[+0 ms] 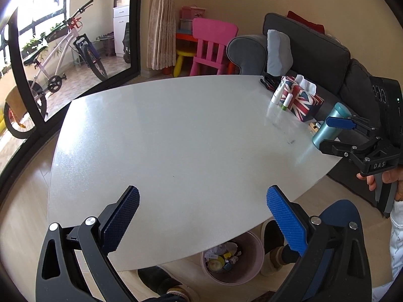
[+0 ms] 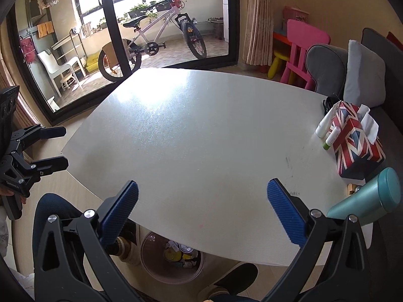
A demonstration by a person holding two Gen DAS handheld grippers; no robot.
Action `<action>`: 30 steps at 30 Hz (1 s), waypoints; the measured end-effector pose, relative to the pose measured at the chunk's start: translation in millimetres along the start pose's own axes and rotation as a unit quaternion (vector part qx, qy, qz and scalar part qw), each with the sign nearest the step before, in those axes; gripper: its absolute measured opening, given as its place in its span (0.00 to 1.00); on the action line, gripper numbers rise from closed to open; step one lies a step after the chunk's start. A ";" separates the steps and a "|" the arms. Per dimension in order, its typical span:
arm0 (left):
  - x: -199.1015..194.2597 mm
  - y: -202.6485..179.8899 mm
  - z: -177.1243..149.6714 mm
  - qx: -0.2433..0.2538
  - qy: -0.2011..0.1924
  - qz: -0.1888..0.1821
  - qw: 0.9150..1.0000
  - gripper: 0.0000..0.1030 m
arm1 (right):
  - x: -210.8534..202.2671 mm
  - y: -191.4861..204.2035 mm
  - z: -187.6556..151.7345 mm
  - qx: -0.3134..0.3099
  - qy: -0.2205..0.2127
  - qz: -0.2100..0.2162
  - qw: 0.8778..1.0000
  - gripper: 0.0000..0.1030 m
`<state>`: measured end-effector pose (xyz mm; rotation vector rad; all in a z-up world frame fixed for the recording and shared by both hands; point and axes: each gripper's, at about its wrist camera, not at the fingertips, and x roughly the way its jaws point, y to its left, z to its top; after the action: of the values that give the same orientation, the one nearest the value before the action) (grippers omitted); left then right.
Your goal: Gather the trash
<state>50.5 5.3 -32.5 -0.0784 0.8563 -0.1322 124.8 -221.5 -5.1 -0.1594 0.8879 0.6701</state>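
A pink waste bin stands on the floor under the near edge of the white table. Crumpled paper and small wrappers lie inside it. My left gripper hovers open over the table's near edge with nothing between its blue pads; the right wrist view shows it at the far left. My right gripper is open too and holds nothing. It appears in the left wrist view beside the teal bottle.
On the table's right side stand a Union Jack tissue box, white tubes, a teal bottle and a black cable. A person's slippered feet flank the bin. A grey sofa lies beyond.
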 end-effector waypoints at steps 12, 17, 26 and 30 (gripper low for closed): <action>9.4 6.5 12.8 0.002 0.000 -0.013 1.000 0.94 | 0.8 -10.5 6.9 0.005 -0.007 0.018 1.000 0.97; 15.2 4.5 11.9 0.010 0.011 0.000 1.000 0.94 | 1.7 -8.4 5.9 0.005 -0.006 0.021 1.000 0.97; 21.5 -0.1 7.7 0.020 0.024 0.011 0.999 0.94 | 4.4 -5.6 6.1 0.001 -0.005 0.025 1.000 0.97; 18.8 2.3 6.9 0.013 0.016 0.006 1.000 0.94 | 5.0 -5.3 6.3 0.001 -0.005 0.026 1.000 0.97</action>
<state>68.0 4.9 -42.3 -0.0475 0.8869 -0.1337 134.5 -220.8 -5.7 -0.1325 0.8846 0.7175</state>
